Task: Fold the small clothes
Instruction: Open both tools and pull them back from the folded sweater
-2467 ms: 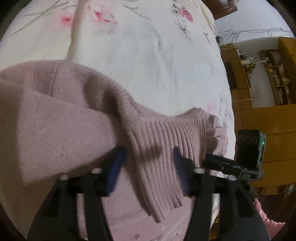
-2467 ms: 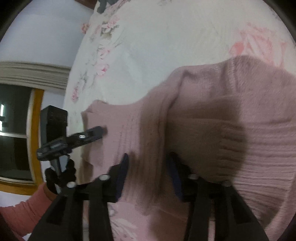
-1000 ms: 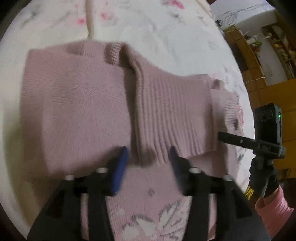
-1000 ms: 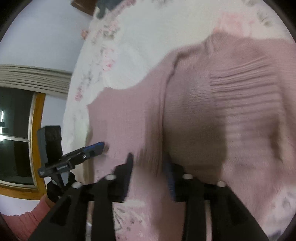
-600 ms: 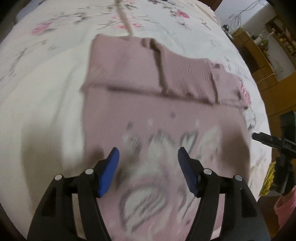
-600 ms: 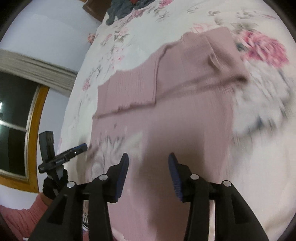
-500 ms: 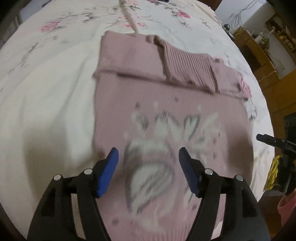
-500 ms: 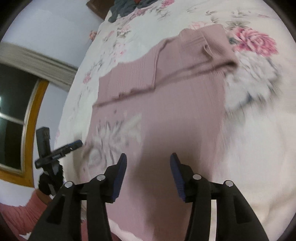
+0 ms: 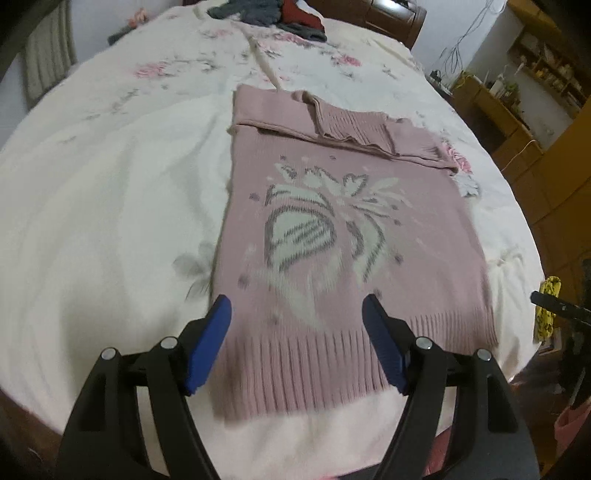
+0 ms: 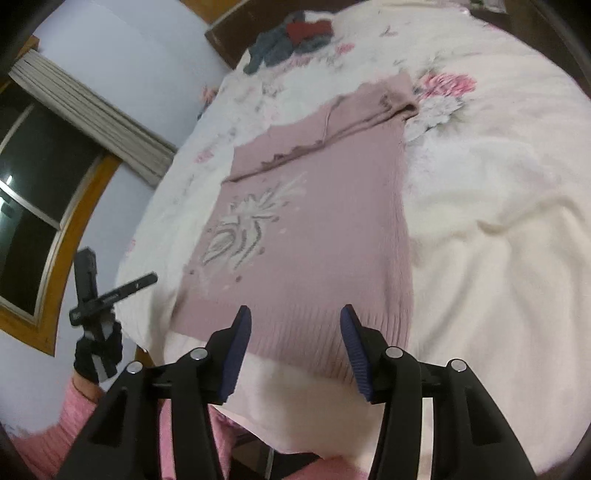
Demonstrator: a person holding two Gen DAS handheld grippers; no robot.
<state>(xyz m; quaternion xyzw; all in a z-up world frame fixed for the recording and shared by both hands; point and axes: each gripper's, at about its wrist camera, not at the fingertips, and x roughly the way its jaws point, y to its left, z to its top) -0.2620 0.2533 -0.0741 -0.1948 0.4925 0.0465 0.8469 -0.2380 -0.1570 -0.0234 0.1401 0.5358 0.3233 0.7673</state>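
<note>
A small pink knit sweater [image 9: 343, 236] with a white and grey pattern lies flat on the bed, its sleeves and top folded over at the far end. Its ribbed hem faces me. My left gripper [image 9: 297, 314] hovers open above the hem's left part, holding nothing. In the right wrist view the same sweater [image 10: 314, 240] stretches away from my right gripper [image 10: 295, 317], which is open over the hem's right part. The other hand-held gripper [image 10: 110, 295] shows at the left, held in a gloved hand.
The bed [image 9: 92, 177] has a white floral cover. A heap of dark and red clothes [image 9: 266, 14] lies at the headboard end. Wooden shelving [image 9: 524, 110] stands to the right, a window with a wooden frame [image 10: 48, 206] to the left.
Both grippers let go of the folded-over sweater top, opened wide, and pulled back toward the hem. The whole sweater now shows flat on the bed.
</note>
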